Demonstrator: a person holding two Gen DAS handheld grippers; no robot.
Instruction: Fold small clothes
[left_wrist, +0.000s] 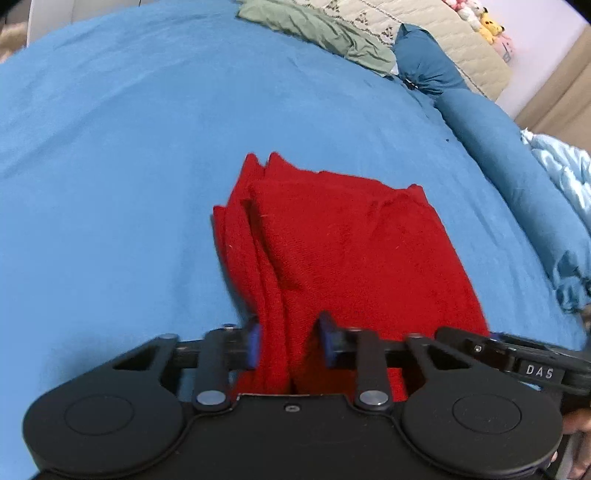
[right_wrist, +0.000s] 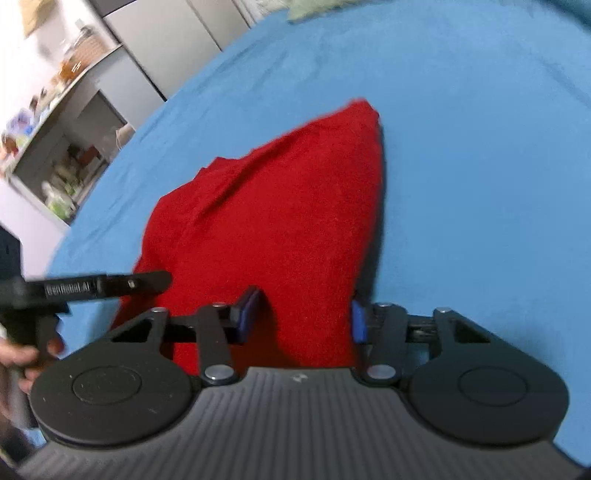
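Observation:
A red knitted garment (left_wrist: 343, 243) lies folded in several layers on the blue bed sheet (left_wrist: 110, 166). My left gripper (left_wrist: 290, 341) has its blue-padded jaws apart around the garment's near left edge, with cloth between them. The right gripper's black body (left_wrist: 517, 354) shows at the right of this view. In the right wrist view the same red garment (right_wrist: 280, 206) rises as a lifted fold. My right gripper (right_wrist: 303, 317) has its jaws wide apart around the near right edge. The left gripper's body (right_wrist: 92, 288) shows at the left.
A green garment (left_wrist: 321, 33) lies crumpled at the far edge of the bed. A blue pillow roll (left_wrist: 480, 122) and a light blue quilt (left_wrist: 569, 170) lie at the right. A beige quilted headboard (left_wrist: 443, 26) stands behind. Grey cupboards and shelves (right_wrist: 74, 122) stand left of the bed.

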